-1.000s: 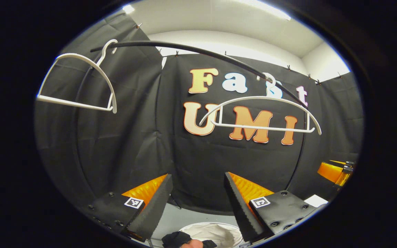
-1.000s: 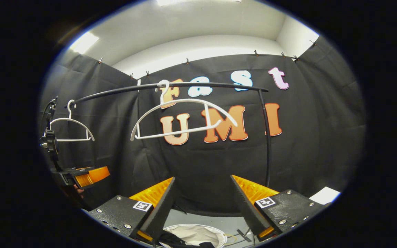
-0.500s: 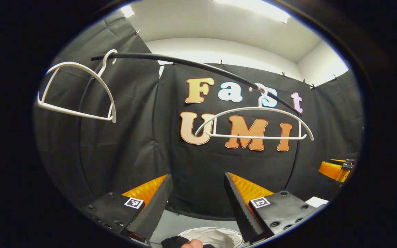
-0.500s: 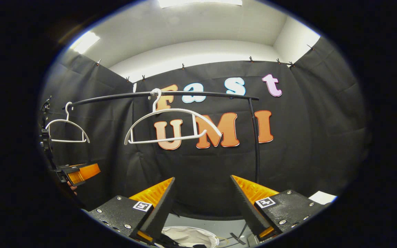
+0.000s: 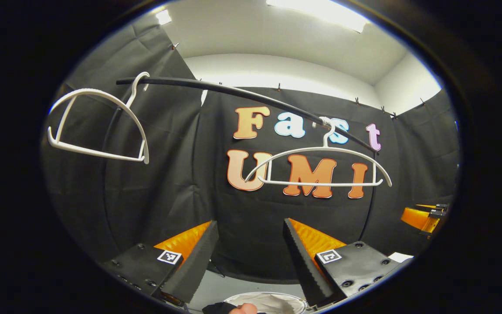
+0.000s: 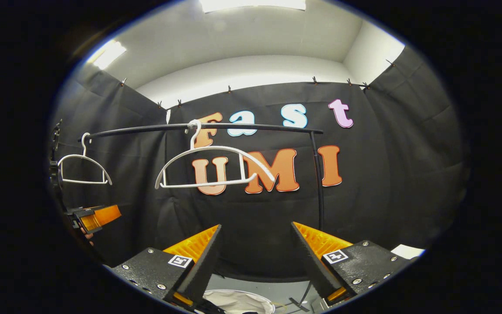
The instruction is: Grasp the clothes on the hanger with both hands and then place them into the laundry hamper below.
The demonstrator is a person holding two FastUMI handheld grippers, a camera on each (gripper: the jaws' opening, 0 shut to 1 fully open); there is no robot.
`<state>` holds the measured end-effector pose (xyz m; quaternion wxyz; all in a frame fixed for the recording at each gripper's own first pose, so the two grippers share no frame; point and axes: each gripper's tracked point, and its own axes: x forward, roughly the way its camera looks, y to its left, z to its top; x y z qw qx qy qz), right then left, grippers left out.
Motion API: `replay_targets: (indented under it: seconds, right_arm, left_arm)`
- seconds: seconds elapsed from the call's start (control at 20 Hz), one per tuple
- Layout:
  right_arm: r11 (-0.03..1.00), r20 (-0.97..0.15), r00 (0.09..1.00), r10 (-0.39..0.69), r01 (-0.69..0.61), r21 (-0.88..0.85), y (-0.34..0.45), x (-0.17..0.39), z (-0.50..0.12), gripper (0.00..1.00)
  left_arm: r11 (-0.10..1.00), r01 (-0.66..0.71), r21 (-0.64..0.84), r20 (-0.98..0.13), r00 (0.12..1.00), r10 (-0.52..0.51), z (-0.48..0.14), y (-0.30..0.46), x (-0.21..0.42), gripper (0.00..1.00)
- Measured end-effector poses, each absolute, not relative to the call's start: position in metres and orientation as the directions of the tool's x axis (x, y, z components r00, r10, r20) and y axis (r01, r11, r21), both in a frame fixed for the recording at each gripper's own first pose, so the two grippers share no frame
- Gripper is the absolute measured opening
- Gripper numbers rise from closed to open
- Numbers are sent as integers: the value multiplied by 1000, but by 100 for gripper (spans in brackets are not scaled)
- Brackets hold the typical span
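Two bare white hangers hang from a black rail (image 5: 233, 91): one at the left (image 5: 94, 150) and one at the right (image 5: 320, 183). The right gripper view has the same hangers (image 6: 81, 155) (image 6: 216, 148) under that rail (image 6: 251, 127). My left gripper (image 5: 251, 257) stands open with nothing between its fingers. My right gripper (image 6: 255, 261) is open and empty too. Below both lies the white laundry hamper (image 5: 277, 301) (image 6: 238, 301), with a dark piece of clothing (image 5: 214, 308) at its near edge. Each gripper also appears off to the side in the other's view (image 5: 423, 216) (image 6: 94, 216).
A fingertip (image 5: 242, 308) shows at the bottom edge by the hamper. The rail's upright post (image 6: 319, 174) stands right of the middle hanger. A white sheet (image 6: 405, 250) lies on the grey floor at the right. Black cloth walls close the booth on three sides.
Both views have tipped upward: the hangers and rail sit lower in each, and less of the hamper shows at the bottom. Both grippers stayed open.
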<state>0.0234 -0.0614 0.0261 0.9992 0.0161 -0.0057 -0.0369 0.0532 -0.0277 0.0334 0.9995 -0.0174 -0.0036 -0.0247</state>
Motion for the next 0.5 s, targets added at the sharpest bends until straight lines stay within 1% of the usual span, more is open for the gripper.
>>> replay_targets:
  seconds: [0.05, 0.1, 0.35, 0.5]
  right_arm:
    - [997, 6, 997, -76, 75, 33, -62, 24, 24, 93]
    - [997, 6, 997, -75, 75, 31, -60, 24, 23, 93]
    - [997, 8, 998, -66, 66, 29, -55, 26, 24, 93]
    - [998, 5, 998, -59, 58, 30, -52, 28, 21, 93]
  left_arm:
    - [998, 52, -37, 13, 999, -51, 34, -27, 53, 93]
    - [998, 53, -41, 14, 999, -53, 34, -27, 54, 96]
    - [997, 53, -61, 3, 999, -53, 29, -23, 53, 97]
    - [997, 52, -60, 4, 999, -52, 28, -19, 49, 93]
